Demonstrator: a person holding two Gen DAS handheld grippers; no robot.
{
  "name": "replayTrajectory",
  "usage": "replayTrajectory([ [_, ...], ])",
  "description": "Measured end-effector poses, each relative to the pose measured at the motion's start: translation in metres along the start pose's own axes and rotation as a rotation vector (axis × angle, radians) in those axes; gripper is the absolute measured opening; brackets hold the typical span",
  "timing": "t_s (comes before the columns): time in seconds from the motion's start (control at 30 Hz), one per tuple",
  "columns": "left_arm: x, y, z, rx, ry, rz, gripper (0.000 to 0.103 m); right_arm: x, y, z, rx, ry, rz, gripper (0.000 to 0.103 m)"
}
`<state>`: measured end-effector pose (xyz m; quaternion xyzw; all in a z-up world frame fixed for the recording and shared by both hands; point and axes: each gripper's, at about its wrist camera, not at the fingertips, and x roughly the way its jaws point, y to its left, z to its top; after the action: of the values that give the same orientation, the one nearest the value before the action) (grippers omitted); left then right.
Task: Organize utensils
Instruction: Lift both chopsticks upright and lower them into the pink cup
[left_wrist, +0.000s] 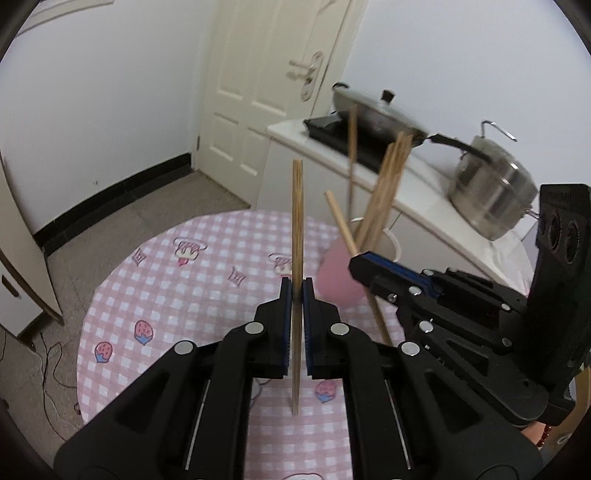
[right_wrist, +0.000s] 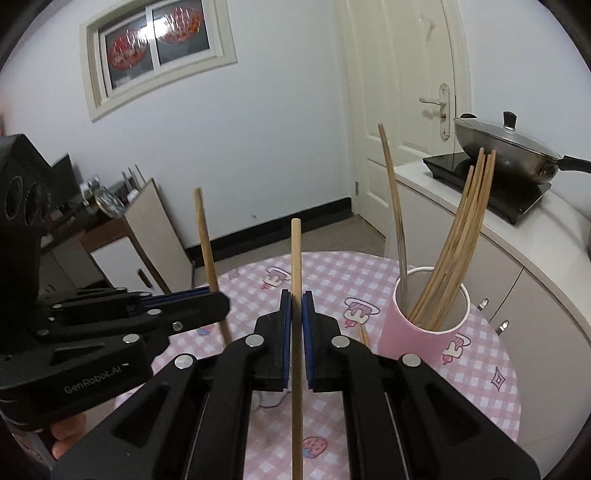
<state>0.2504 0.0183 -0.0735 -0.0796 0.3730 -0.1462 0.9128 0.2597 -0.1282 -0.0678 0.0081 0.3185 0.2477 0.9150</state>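
My left gripper (left_wrist: 296, 286) is shut on a wooden chopstick (left_wrist: 297, 229) that stands upright between its blue pads, above the table. My right gripper (right_wrist: 296, 297) is shut on a second upright chopstick (right_wrist: 296, 258). In the right wrist view the left gripper (right_wrist: 207, 301) shows at the left with its chopstick (right_wrist: 205, 240); in the left wrist view the right gripper (left_wrist: 364, 260) shows at the right with its chopstick (left_wrist: 341, 221). A pink cup (right_wrist: 417, 339) with a white inside holds several chopsticks (right_wrist: 458, 240) that lean right. The same cup (left_wrist: 338, 280) is blurred in the left wrist view.
A round table (left_wrist: 166, 295) carries a pink checked cloth. A white counter (right_wrist: 517, 236) behind it bears a black hob (right_wrist: 487, 184) with a lidded wok (right_wrist: 506, 147) and a steel pot (left_wrist: 491, 188). A white door (left_wrist: 266, 92) and low cabinet (right_wrist: 122, 251) stand around. Cables (left_wrist: 51, 369) lie on the floor.
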Motion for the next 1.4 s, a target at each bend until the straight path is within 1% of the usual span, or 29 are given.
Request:
replayTrajectory([
  [0.13, -0.011, -0.015, 0.003, 0.019, -0.023, -0.009, 0.006, -0.015, -0.008, -0.001, 0.029, -0.007, 0.036, 0.004],
  [0.27, -0.015, -0.021, 0.003, 0.018, -0.035, -0.014, 0.006, -0.022, -0.011, -0.005, 0.057, -0.011, 0.073, 0.005],
  [0.4, -0.017, -0.027, 0.004, 0.014, -0.044, -0.013, 0.006, -0.03, -0.013, -0.006, 0.065, -0.04, 0.063, 0.005],
  [0.53, -0.02, -0.035, 0.01, 0.018, -0.068, -0.027, 0.006, -0.041, -0.023, -0.001, 0.081, -0.102, 0.035, 0.005],
  [0.67, -0.024, -0.044, 0.026, 0.025, -0.113, -0.046, 0.006, -0.05, -0.036, 0.01, 0.081, -0.185, -0.012, 0.005],
  [0.87, -0.026, -0.06, 0.056, 0.034, -0.187, -0.081, 0.006, -0.051, -0.056, 0.028, 0.076, -0.306, -0.064, 0.005],
  [1.0, -0.026, -0.069, 0.076, 0.034, -0.237, -0.099, 0.006, -0.049, -0.069, 0.04, 0.056, -0.407, -0.104, 0.005],
  [1.13, -0.025, -0.076, 0.089, 0.038, -0.284, -0.098, 0.006, -0.044, -0.087, 0.048, 0.068, -0.486, -0.124, 0.005],
  [1.27, -0.015, -0.082, 0.095, 0.052, -0.3, -0.098, 0.006, -0.032, -0.105, 0.056, 0.088, -0.546, -0.146, 0.005],
  [1.33, -0.008, -0.084, 0.097, 0.063, -0.308, -0.08, 0.006, -0.025, -0.112, 0.057, 0.09, -0.578, -0.163, 0.005],
  [1.4, 0.001, -0.085, 0.099, 0.074, -0.297, -0.076, 0.006, -0.019, -0.117, 0.059, 0.088, -0.596, -0.175, 0.005],
])
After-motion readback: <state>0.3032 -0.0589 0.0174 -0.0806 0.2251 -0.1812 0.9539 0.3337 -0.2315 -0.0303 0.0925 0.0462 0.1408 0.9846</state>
